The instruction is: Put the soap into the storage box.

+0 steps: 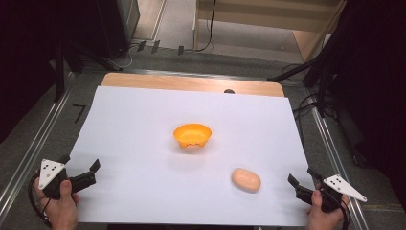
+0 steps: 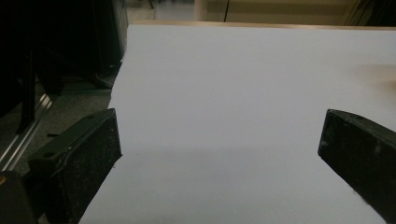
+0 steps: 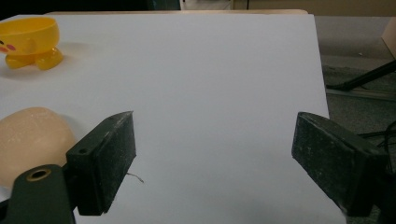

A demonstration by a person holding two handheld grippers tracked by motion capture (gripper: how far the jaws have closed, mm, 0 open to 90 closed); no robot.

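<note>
A yellow-orange bowl (image 1: 192, 134) on small feet stands upright near the middle of the white sheet (image 1: 134, 120). A peach-coloured oval lump (image 1: 246, 180) lies on the sheet to the bowl's front right. My left gripper (image 1: 80, 163) is held at the sheet's front left corner, open and empty. My right gripper (image 1: 301, 176) is at the front right edge, open, a short way right of the lump. In the left gripper view the left gripper (image 2: 219, 130) has bare sheet between its jaws. The right gripper view shows the right gripper (image 3: 215, 130) with the lump (image 3: 32, 140) left of the jaws and the bowl (image 3: 30, 39) farther off.
The sheet covers most of a wooden table (image 1: 191, 82), whose far edge shows. Metal rails (image 1: 28, 143) run along both sides. Dark stands and cables (image 1: 311, 72) are on the floor at the back and right, and a wooden shelf unit (image 1: 268, 24) stands beyond.
</note>
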